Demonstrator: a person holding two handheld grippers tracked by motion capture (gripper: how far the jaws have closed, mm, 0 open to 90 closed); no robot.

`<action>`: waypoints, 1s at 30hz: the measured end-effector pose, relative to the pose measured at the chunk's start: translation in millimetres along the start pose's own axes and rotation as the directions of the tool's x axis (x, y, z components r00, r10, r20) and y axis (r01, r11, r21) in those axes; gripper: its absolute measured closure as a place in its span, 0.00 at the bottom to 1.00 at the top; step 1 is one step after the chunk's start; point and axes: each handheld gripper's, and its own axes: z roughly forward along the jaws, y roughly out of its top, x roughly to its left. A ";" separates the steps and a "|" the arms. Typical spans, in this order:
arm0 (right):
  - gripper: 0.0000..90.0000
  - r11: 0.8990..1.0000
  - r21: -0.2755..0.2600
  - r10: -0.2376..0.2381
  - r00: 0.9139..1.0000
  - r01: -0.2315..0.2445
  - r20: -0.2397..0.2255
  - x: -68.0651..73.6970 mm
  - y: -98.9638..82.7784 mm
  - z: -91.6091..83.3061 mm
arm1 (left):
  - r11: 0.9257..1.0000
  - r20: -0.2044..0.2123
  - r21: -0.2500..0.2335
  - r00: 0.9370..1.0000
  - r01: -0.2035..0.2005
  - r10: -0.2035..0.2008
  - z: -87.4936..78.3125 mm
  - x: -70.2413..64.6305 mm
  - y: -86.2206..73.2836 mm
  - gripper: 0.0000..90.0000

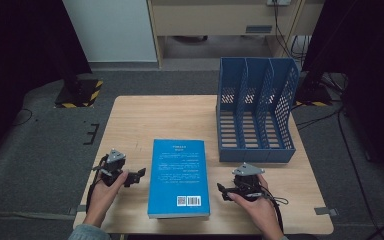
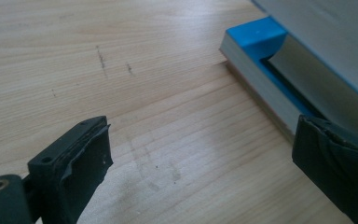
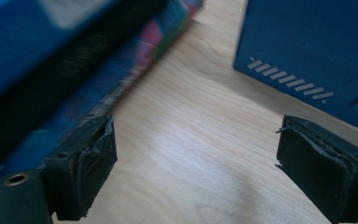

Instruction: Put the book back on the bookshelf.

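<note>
A thick blue book [image 1: 179, 177] lies flat on the wooden table [image 1: 150, 117], back cover up with a barcode near the front edge. My left gripper [image 1: 139, 175] is just left of the book, open, its jaws pointing at the book's page edge [image 2: 256, 88]. In the left gripper view [image 2: 200, 163] the jaws stand wide apart over bare wood. My right gripper [image 1: 221, 190] sits close to the book's right side, open, with nothing between its jaws [image 3: 196, 168]. The book's spine [image 3: 98, 79] fills the left of the right gripper view.
A blue mesh file rack [image 1: 255, 110] with three slots stands at the table's back right; its front wall [image 3: 307, 51] is near my right gripper. Dark stands and cables surround the table on the floor.
</note>
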 end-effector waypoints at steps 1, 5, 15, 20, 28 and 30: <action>0.13 1.000 0.002 -0.011 1.000 0.011 -0.011 3.0 3.5 -4.9 | 1.000 0.002 0.001 1.000 -0.004 0.004 -3.2 -1.3 0.2 0.04; 0.13 0.997 -0.022 -0.073 0.996 0.072 -0.041 14.0 20.7 -23.5 | 1.000 0.012 -0.007 1.000 -0.024 0.024 -15.8 -5.6 3.0 0.05; 0.13 0.985 -0.018 -0.170 0.976 0.169 -0.133 36.9 67.6 -28.1 | 0.997 0.049 -0.035 0.996 -0.074 0.075 -45.1 -17.7 28.5 0.05; 0.10 0.982 0.012 -0.181 0.967 0.186 -0.182 45.4 79.2 -16.3 | 0.995 0.120 -0.044 0.989 -0.085 0.090 -47.9 -38.0 48.7 0.05; 0.08 0.980 0.053 -0.173 0.952 0.192 -0.253 49.3 84.9 5.5 | 0.990 0.158 0.000 0.978 -0.140 0.139 -21.6 -65.9 52.6 0.05; 0.07 0.983 0.066 -0.147 0.950 0.171 -0.274 48.4 84.8 8.9 | 0.990 0.151 0.006 0.979 -0.143 0.140 -17.0 -68.9 51.4 0.05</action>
